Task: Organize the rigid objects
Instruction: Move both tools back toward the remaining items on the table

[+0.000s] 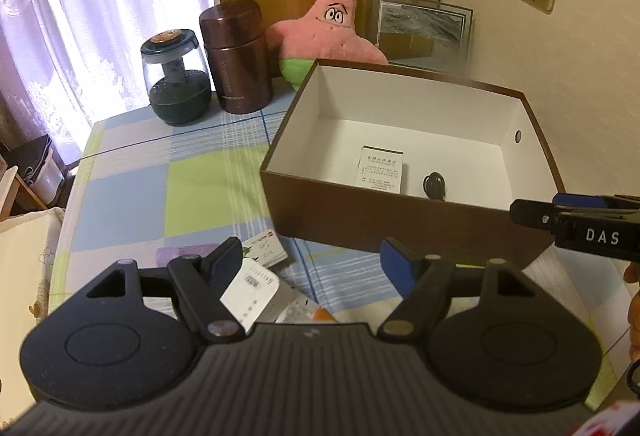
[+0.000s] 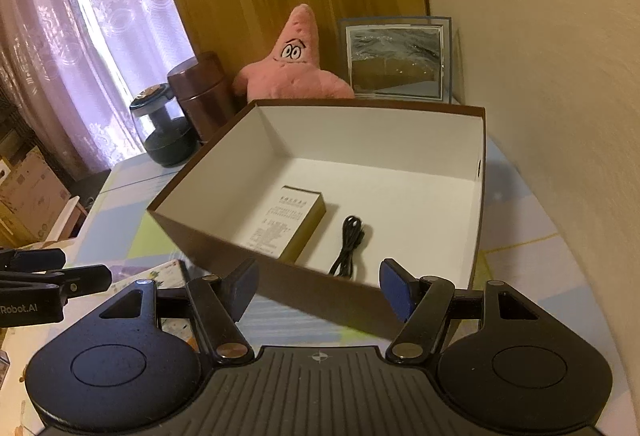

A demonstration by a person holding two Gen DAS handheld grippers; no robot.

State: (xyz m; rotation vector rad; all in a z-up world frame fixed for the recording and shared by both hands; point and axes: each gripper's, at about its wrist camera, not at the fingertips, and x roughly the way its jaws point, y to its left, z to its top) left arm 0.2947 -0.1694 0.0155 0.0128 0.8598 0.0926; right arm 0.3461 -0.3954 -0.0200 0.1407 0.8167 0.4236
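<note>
A brown box (image 1: pixel 400 220) with a white inside stands on the checked tablecloth; it also shows in the right wrist view (image 2: pixel 224 256). Inside lie a small printed carton (image 1: pixel 380 169) (image 2: pixel 288 222) and a coiled black cable (image 1: pixel 434 186) (image 2: pixel 348 246). My left gripper (image 1: pixel 312 268) is open and empty, over several small packets (image 1: pixel 252 290) lying on the cloth in front of the box. My right gripper (image 2: pixel 318 290) is open and empty, at the box's near wall. The right gripper also shows at the right edge of the left wrist view (image 1: pixel 576 220).
Behind the box stand a pink star plush (image 1: pixel 332 32), a brown metal canister (image 1: pixel 236 56), a glass jar with a dark base (image 1: pixel 176 84) and a framed picture (image 1: pixel 424 32). The wall is close on the right. The table's left edge drops to boxes and curtains.
</note>
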